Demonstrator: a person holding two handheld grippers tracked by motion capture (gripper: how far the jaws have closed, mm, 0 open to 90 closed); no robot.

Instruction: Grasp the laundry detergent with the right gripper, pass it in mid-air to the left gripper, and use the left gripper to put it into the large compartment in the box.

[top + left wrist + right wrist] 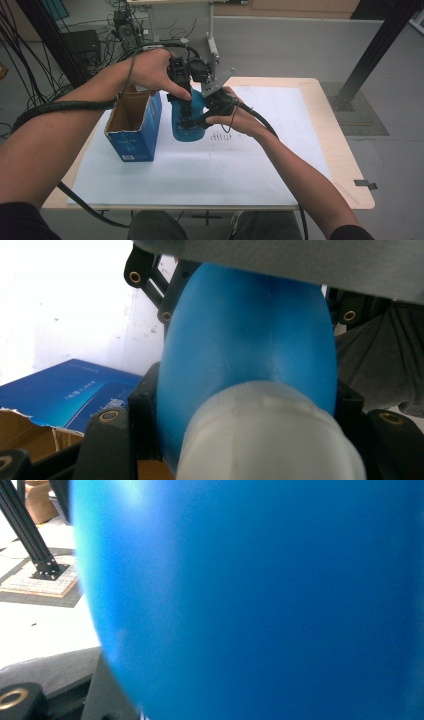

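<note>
Both grippers on the blue bottle, just beside the open box.

Bottle (187, 120) stands on the table (280, 150), white cap (270, 435) up top. Left gripper (186, 107) comes down w/ jaws closed on its sides by the cap; right gripper (202, 117) presses in from the other side, grip hard to judge. Looks mid-handover or cap work; next needs one firm hold. Box (135, 125) inside unseen; right gripper view is blurred blue.

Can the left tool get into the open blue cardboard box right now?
Probably not yet. The left tool is closed on the blue plastic bottle, which the right tool also grips. The open blue cardboard box stands just beside it, top unobstructed.
</note>
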